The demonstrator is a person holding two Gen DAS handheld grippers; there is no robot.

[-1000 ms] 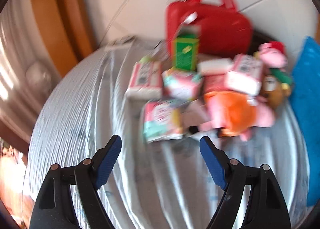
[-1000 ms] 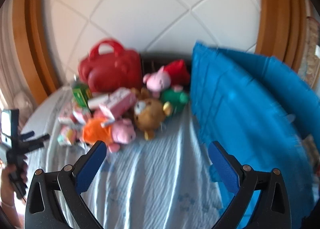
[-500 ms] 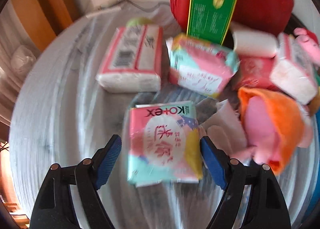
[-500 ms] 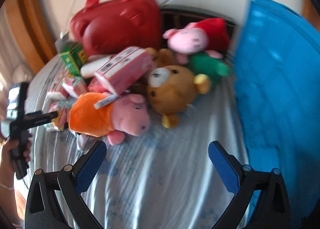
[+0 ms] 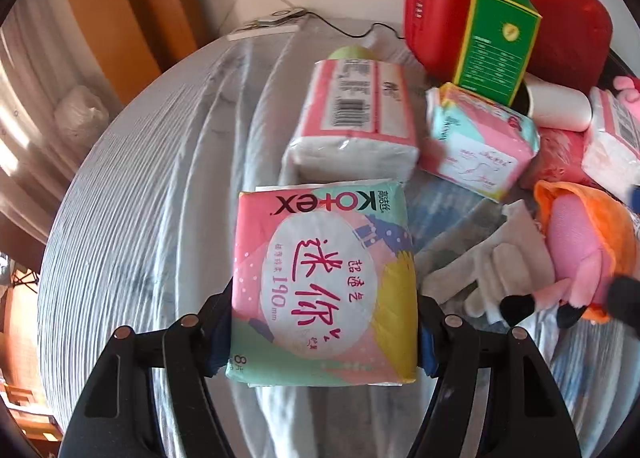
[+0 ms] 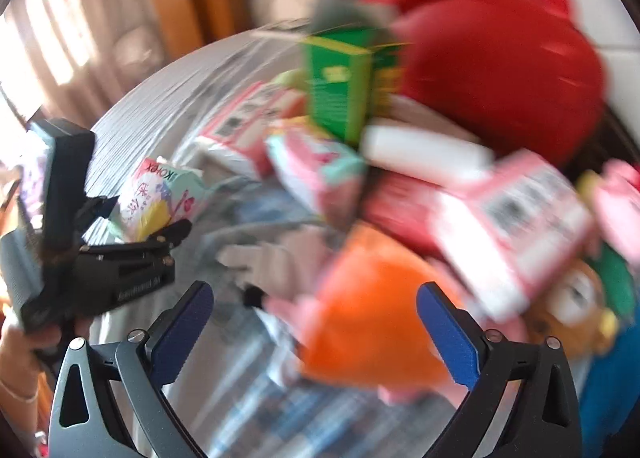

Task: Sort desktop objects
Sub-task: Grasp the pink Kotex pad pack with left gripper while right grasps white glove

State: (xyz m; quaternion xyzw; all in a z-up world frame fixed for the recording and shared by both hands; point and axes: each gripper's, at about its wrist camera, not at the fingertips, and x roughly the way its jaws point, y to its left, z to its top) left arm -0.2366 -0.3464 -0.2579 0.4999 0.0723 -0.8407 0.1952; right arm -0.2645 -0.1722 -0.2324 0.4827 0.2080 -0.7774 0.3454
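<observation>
While the left gripper (image 5: 324,338) points steeply down at a pale striped cloth (image 5: 152,225), its jaws have just been closing and now press on both sides of a pink, mint and yellow Kotex pack (image 5: 324,286), which fills the gap between them. Just beyond the jaws, touching the far edge of that pack, lies a pink and white tissue pack (image 5: 356,117) with its barcode up. Beyond and to the right of the jaws sits a second pink and mint pack (image 5: 480,141), with an open green carton (image 5: 496,45) upright behind it and a red handbag (image 5: 568,9) behind that. Right of the jaws lie a grey glove (image 5: 476,270) and a pink plush pig in orange (image 5: 584,250). In the right wrist view, which is badly blurred, the right gripper (image 6: 316,326) has its jaws wide apart with nothing gripped; the orange plush pig (image 6: 372,318) lies just beyond and between them. Far left of these jaws, the left gripper (image 6: 148,230) shows with the Kotex pack (image 6: 156,193) in it, and a hand (image 6: 24,342) holds its handle.
</observation>
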